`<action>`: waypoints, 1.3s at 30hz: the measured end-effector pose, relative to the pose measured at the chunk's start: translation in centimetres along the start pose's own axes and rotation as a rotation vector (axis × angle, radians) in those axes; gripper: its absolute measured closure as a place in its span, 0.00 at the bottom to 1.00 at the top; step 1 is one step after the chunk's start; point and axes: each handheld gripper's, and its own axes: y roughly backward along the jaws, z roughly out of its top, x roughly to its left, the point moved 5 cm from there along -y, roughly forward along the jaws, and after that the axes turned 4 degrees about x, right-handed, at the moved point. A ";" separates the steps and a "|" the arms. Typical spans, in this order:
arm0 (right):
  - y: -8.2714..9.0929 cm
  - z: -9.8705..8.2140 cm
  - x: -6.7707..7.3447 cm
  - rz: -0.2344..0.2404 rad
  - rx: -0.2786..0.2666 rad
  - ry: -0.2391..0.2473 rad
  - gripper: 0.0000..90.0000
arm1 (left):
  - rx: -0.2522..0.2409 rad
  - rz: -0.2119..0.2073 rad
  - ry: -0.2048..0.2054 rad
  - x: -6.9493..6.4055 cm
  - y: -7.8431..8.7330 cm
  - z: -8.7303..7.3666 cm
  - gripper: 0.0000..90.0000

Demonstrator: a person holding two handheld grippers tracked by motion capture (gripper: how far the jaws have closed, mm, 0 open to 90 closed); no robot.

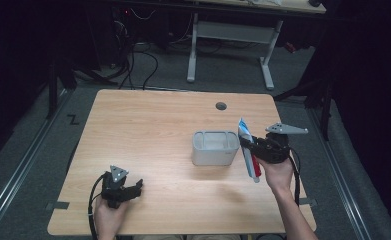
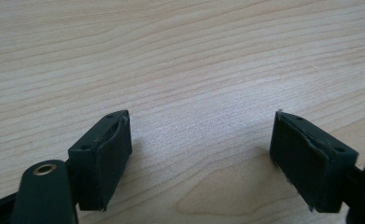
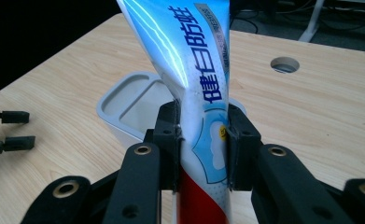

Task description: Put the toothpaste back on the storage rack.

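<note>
Left gripper [image 1: 133,188] sat at the near left of the wooden table [image 1: 148,120], held low over the surface in the person's left hand [image 1: 109,216], its cable trailing off the near edge. In the left gripper view its jaws stood spread wide, with bare wood grain between the pads [image 2: 106,156] and nothing gripped. Moving right, a pale grey container [image 1: 215,147] stood upright near the middle of the table, a rounded rectangular tub with its opening up. In the high view the inside looked pale and unoccupied as far as could be seen; in the right gripper view the container [image 3: 124,105] showed a shallow-looking interior with what appeared to be a dividing ridge, partly hidden behind the tube, so the far compartment could not be checked. Just right of the container, the right gripper [image 1: 245,146] was held above the table in the person's right hand [image 1: 279,175], grey three-cornered plate on top. Its jaws were pinched onto a toothpaste tube [image 1: 248,150], blue and white with a red band toward the lower end. In the right gripper view the toothpaste tube [image 3: 194,84] rose between the two pads, clamped at about mid-length, with blue printed characters running along it. The tube hung tilted beside the container's right wall, outside it and off the table. A round cable hole [image 1: 221,106] lay beyond the container toward the far edge.
</note>
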 end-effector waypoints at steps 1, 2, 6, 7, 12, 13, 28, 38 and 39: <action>-0.1 0.1 0.1 0.003 -0.003 0.004 0.78 | 0.000 -0.001 -0.001 0.0 0.0 0.0 0.24; -0.1 0.2 0.2 0.007 -0.005 0.004 0.78 | 0.000 -0.001 -0.001 0.0 0.0 0.0 0.24; -0.2 0.7 0.5 0.025 -0.015 0.009 0.79 | 0.000 -0.001 -0.001 0.0 0.0 0.0 0.24; -0.2 0.9 0.6 0.029 -0.018 0.011 0.79 | 0.000 0.000 -0.001 0.0 0.0 0.0 0.24; -0.4 1.6 1.1 0.045 -0.020 0.037 0.79 | 0.000 0.001 0.000 0.0 0.0 0.0 0.24; -0.4 1.8 1.2 0.049 -0.024 0.043 0.79 | 0.000 0.000 0.000 0.0 0.0 0.0 0.24; -1.4 3.9 2.2 0.114 -0.071 0.054 0.79 | -0.001 0.000 0.000 0.0 0.0 0.0 0.24; -1.7 5.1 2.6 0.123 -0.079 0.061 0.79 | -0.001 0.000 -0.001 0.0 0.0 0.0 0.23; -1.8 5.2 2.6 0.121 -0.079 0.061 0.79 | -0.001 0.000 -0.001 0.0 0.0 0.0 0.23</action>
